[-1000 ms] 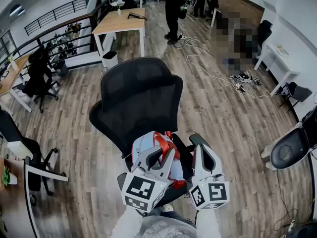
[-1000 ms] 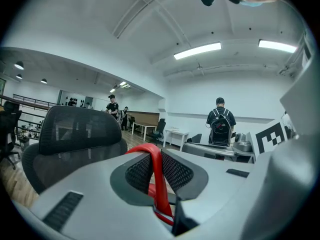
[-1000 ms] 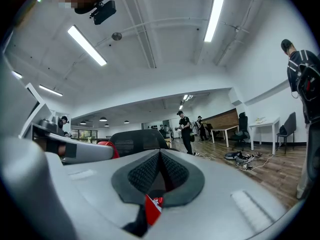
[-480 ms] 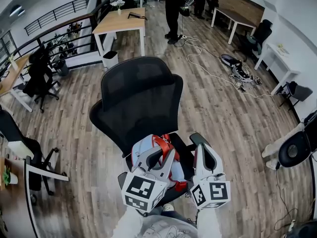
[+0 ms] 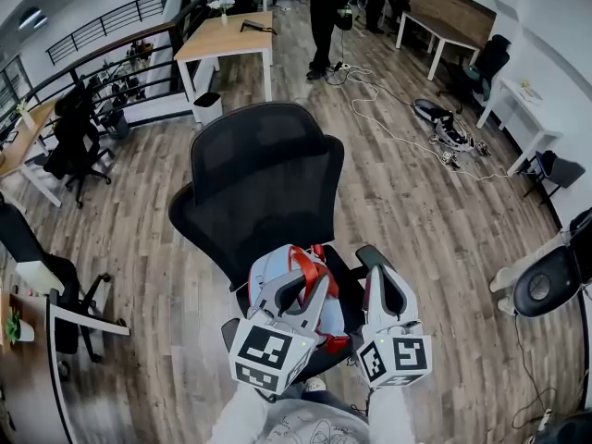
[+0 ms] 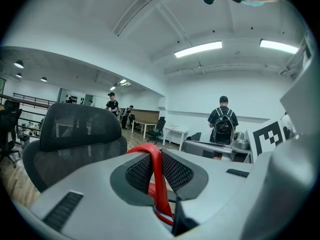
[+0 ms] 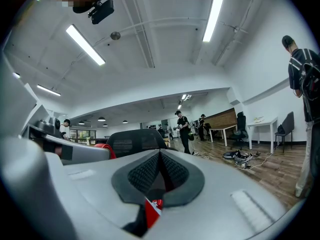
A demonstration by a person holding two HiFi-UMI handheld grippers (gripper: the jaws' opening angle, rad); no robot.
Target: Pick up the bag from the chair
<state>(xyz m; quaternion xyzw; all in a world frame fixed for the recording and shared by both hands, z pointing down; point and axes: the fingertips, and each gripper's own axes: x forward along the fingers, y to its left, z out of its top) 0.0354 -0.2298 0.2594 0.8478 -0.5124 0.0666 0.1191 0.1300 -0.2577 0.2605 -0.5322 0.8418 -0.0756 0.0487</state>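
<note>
Bag [image 5: 268, 268]: light blue, on the black chair [image 5: 264, 169] seat.
Left gripper [image 5: 298, 285]: jaws pinched onto the bag's red strap [image 6: 156, 176].
Right gripper [image 5: 384, 280]: jaws pressed together, nothing seen gripped, just right of the bag.

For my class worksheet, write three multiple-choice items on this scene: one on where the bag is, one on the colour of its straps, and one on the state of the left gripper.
1. Where is the bag?
A. on the black chair
B. on the floor
C. on a wooden desk

2. What colour are the bag's straps?
A. green
B. red
C. yellow

3. What state is the left gripper in?
A. open and empty
B. shut on an armrest
C. shut on one of the straps

Answers:
1 A: the head view shows the bag resting on the seat of the black chair.
2 B: the straps stand out red against the pale blue bag.
3 C: the left gripper view shows a red loop pinched between its closed jaws.
</note>
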